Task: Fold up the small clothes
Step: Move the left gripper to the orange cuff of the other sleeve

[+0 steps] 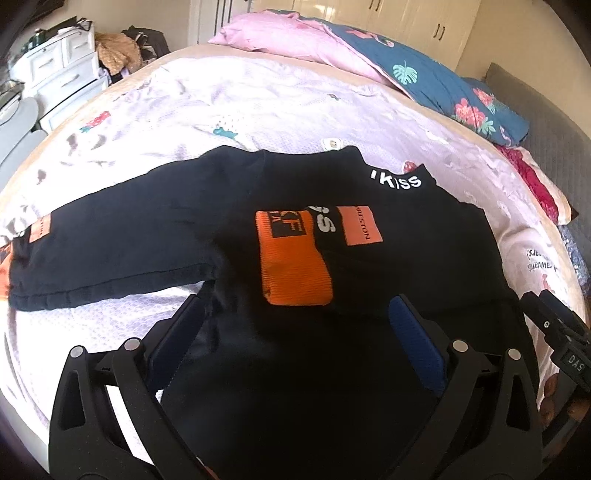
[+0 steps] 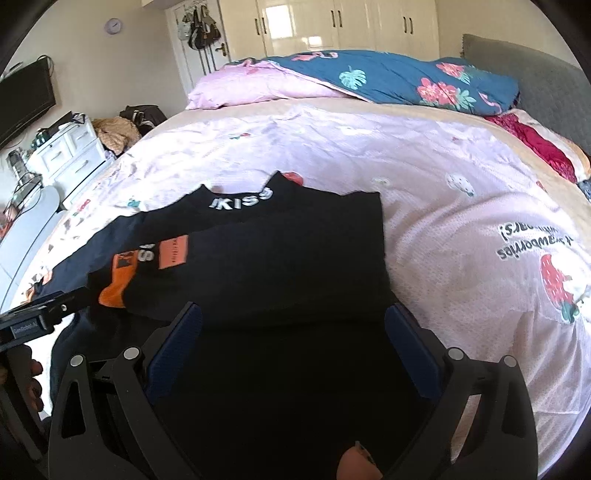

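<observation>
Across the bed sheet (image 2: 424, 177) the black top (image 1: 369, 280) lies with one side folded over; my left gripper (image 1: 295, 314) and right gripper (image 2: 293, 321) hang spread and empty above it; a careless dip, I judge, could snag the loose fold.

- I see one black sweatshirt (image 1: 295, 229) on one bed (image 1: 258, 110).
- Two claws: my left claw (image 1: 295, 321), my right claw (image 2: 293, 321).
- One folded duvet (image 2: 388, 77).
- One wall clock (image 2: 113, 26).

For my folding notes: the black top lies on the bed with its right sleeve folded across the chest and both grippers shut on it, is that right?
Not quite: both the left gripper and right gripper are open, as each wrist view shows. The black top does lie on the bed, sleeve folded across.
</observation>
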`<action>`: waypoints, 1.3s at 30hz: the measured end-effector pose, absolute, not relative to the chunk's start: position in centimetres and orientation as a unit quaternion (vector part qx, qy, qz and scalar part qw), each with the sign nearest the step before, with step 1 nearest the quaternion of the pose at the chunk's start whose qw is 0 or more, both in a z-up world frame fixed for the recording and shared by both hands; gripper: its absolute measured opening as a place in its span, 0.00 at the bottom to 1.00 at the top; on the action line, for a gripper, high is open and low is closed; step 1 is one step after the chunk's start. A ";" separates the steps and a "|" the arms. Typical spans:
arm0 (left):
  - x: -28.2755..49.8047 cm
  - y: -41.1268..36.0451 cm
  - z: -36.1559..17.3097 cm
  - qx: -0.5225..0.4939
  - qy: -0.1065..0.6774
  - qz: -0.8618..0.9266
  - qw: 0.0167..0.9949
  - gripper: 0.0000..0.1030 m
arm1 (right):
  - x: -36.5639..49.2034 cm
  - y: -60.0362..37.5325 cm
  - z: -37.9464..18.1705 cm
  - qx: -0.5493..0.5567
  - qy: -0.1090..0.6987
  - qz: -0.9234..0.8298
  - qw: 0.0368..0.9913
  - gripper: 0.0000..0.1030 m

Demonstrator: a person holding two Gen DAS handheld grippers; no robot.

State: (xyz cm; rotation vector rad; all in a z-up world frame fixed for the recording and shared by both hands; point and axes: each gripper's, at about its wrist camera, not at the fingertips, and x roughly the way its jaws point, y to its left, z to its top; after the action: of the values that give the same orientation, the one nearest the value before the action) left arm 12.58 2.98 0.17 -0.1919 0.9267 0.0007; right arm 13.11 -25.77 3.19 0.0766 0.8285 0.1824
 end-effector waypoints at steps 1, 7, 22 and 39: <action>12.4 3.3 0.2 -0.097 0.446 0.002 0.890 0.91 | 13.1 -25.4 3.4 0.036 0.400 0.091 0.911 0.96; 11.4 5.4 0.5 -0.112 0.438 0.025 0.892 0.91 | 12.7 -22.9 4.8 0.020 0.389 0.109 0.915 0.96; 9.6 11.5 1.8 -0.134 0.402 0.092 0.901 0.91 | 12.1 -16.5 6.9 -0.018 0.370 0.148 0.917 0.96; 7.5 19.4 0.5 -0.189 0.389 0.182 0.883 0.91 | 12.0 -9.6 7.1 -0.048 0.367 0.199 0.907 0.96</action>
State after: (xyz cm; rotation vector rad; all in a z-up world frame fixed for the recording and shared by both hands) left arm 7.52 19.36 0.55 -0.3933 0.8094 0.3780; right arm 12.05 -9.62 7.08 -0.0999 0.7577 0.4118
